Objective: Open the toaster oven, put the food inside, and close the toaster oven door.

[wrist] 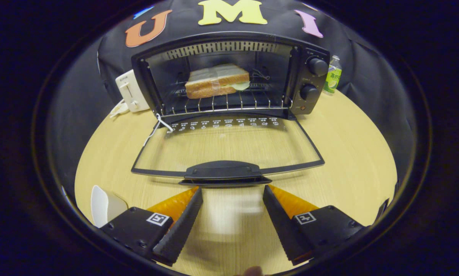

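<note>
Gripper: we see our gripper (232,191) spread wide, its two fingers well apart and holding nothing; bare table top shows between them.
Fingers: the ridged black fingertips (193,199) stop just short of the door handle, apart from it as far as we can tell.
Toaster oven: the black toaster oven (229,76) stands at the far edge of the round wooden table (348,153), its two knobs (317,66) stacked on the panel beside the cavity.
Door: the glass door (229,143) is folded fully down toward us, lying flat over the table, its handle (225,170) just ahead of our fingertips.
Food: the sandwich (217,81) already rests inside on the wire rack (229,102), near the middle of the cavity and set well back from the opening.
String: a white cord (158,128) hangs at the door's hinge corner, on the toaster's side.
Toaster: a white pop-up toaster (131,90) sits just beside the oven at the far edge.
Bottle: a green-labelled bottle (332,74) stands upright beyond the oven's knob side.
White object: we see a pale curved thing (105,205) at the near edge, beside one finger; we cannot tell what it is.
</note>
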`<state>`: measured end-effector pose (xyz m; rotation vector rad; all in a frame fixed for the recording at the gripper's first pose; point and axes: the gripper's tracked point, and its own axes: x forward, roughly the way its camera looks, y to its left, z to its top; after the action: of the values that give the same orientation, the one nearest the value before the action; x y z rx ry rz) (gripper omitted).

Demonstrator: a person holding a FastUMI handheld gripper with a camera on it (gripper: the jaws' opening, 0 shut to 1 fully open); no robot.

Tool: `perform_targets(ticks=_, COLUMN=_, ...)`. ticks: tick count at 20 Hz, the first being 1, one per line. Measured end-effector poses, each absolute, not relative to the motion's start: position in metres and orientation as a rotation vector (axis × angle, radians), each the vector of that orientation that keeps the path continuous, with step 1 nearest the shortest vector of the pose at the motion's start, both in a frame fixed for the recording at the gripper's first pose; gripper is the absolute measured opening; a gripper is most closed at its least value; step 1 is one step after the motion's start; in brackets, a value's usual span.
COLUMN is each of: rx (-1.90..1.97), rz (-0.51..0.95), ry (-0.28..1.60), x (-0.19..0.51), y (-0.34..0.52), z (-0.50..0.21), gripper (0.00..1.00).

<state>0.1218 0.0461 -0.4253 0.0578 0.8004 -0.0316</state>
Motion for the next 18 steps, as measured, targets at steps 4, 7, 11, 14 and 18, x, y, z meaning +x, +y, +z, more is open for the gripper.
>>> perform_targets(ticks=4, rx=0.042, rz=-0.028, ry=0.769, x=0.122, y=0.045, z=-0.413, gripper=1.00)
perform_targets(ticks=7, rx=0.048, rz=-0.004, ry=0.717, x=0.114, y=0.047, z=-0.380, gripper=1.00)
perform_targets(ticks=11, rx=0.054, rz=0.000, ry=0.616, x=0.118, y=0.046, z=-0.331, gripper=1.00)
perform_targets(ticks=14, rx=0.043, rz=0.003, ry=0.542, x=0.127, y=0.047, z=-0.289, gripper=1.00)
perform_targets(ticks=18, rx=0.042, rz=0.012, ry=0.438, x=0.115, y=0.048, z=-0.217, gripper=1.00)
